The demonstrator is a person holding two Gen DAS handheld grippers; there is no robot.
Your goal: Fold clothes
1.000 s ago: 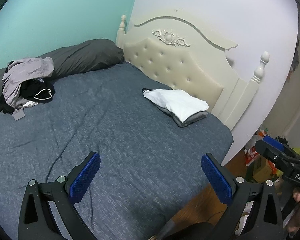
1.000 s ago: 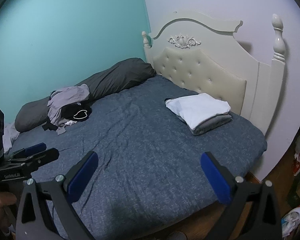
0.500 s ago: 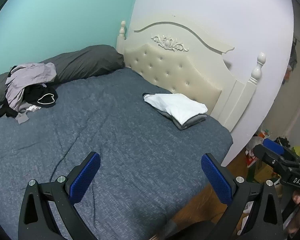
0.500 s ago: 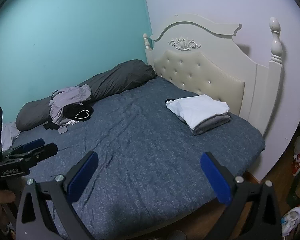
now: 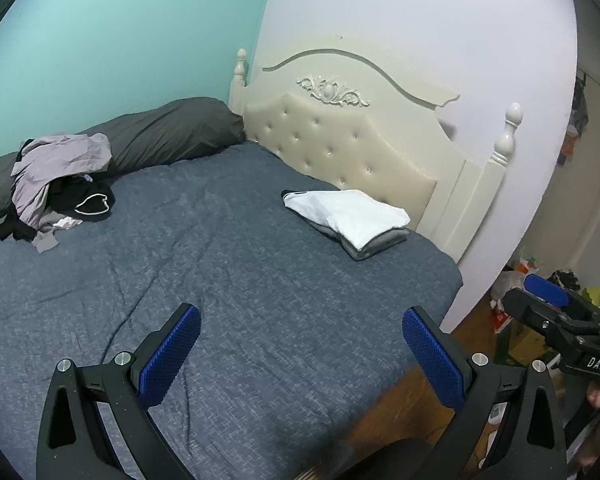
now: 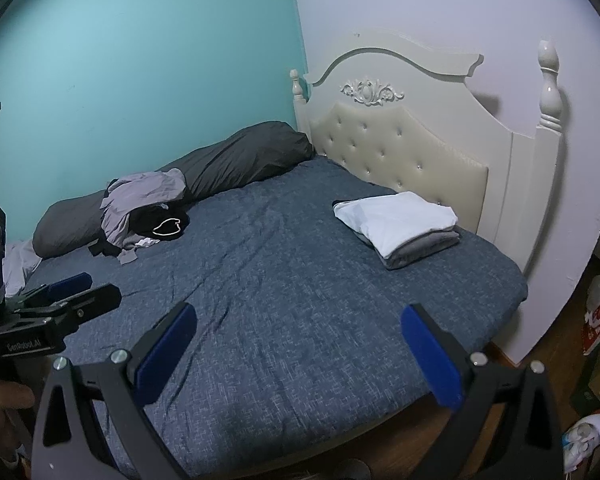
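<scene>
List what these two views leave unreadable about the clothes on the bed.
- Unfolded pile: both views; the garments overlap, so their count and types are unclear.
- Folded stack: the white top piece covers the grey ones beneath; only their edges show.
- Pale cloth: right wrist view; the left hand-held gripper partly hides it.

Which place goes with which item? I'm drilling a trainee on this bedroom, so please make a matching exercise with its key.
Things:
1. folded stack
2. unfolded pile
3. dark bolster
4. left gripper

Places:
A. along the teal wall
B. above the near bed edge, jaws open
C. beside the headboard
D. heaped against the bolster

Pairs: 1-C, 2-D, 3-A, 4-B
</scene>
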